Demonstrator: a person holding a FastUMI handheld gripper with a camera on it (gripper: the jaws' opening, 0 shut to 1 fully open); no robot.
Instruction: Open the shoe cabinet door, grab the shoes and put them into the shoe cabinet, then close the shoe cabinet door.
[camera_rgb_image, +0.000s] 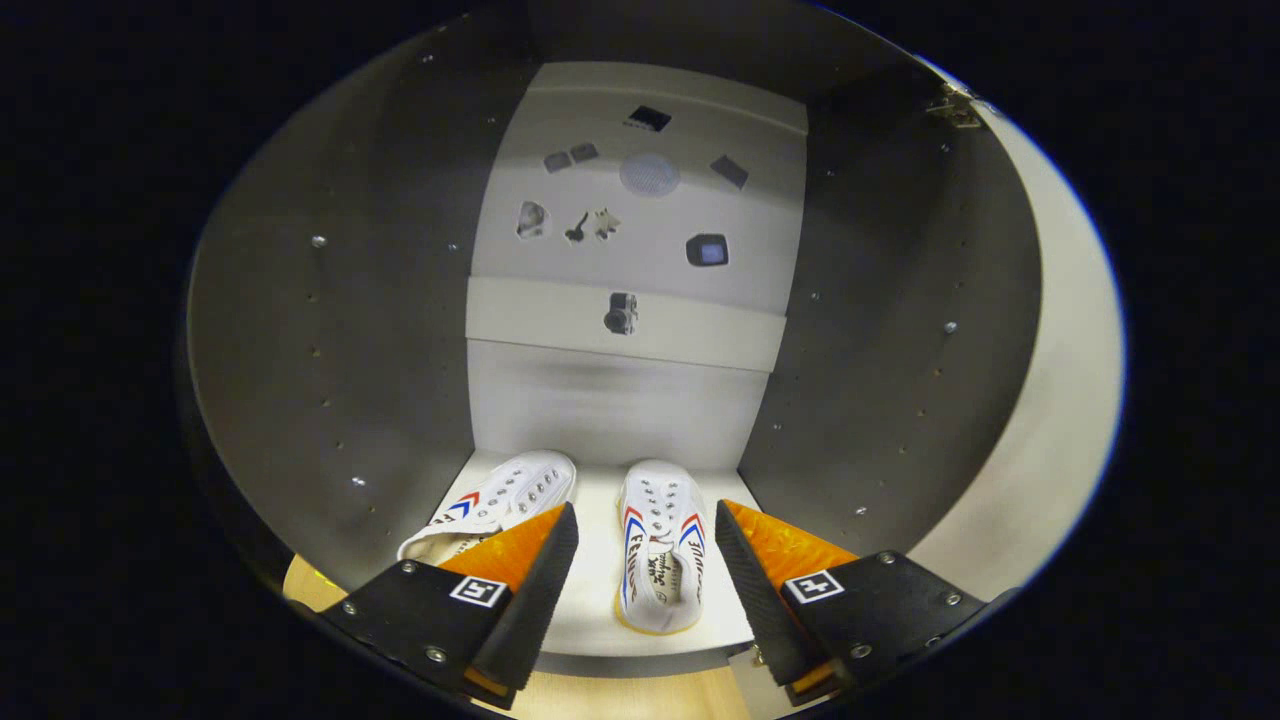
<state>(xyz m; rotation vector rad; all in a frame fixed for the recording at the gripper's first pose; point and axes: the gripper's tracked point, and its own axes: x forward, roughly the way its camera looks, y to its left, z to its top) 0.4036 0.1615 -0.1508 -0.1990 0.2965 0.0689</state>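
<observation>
Interior of the shoe cabinet (330, 380), seen from just outside its opening. The gripper (645, 575) stands with its two fingers spread wide and nothing held; a black ridged pad faces inward on each, with orange backing behind. Between the fingers, on the white cabinet floor (600, 580), lies the right shoe (660, 550), a white canvas sneaker with red and blue stripes, heel toward the gripper and toe toward the back. The left shoe (495, 500), its match, lies just beside it, angled outward, its heel partly hidden behind the left finger (525, 590). The shoes are near each other but apart.

Grey side walls, each with rows of small peg holes and screws, enclose the space. The pale back panel (620, 400) is crossed by a lighter band bearing a small dark fitting (621, 313). The opened door (1060, 400) stands at the right, a hinge (955, 105) at its top. Pale wooden flooring (620, 695) shows below the cabinet's front edge.
</observation>
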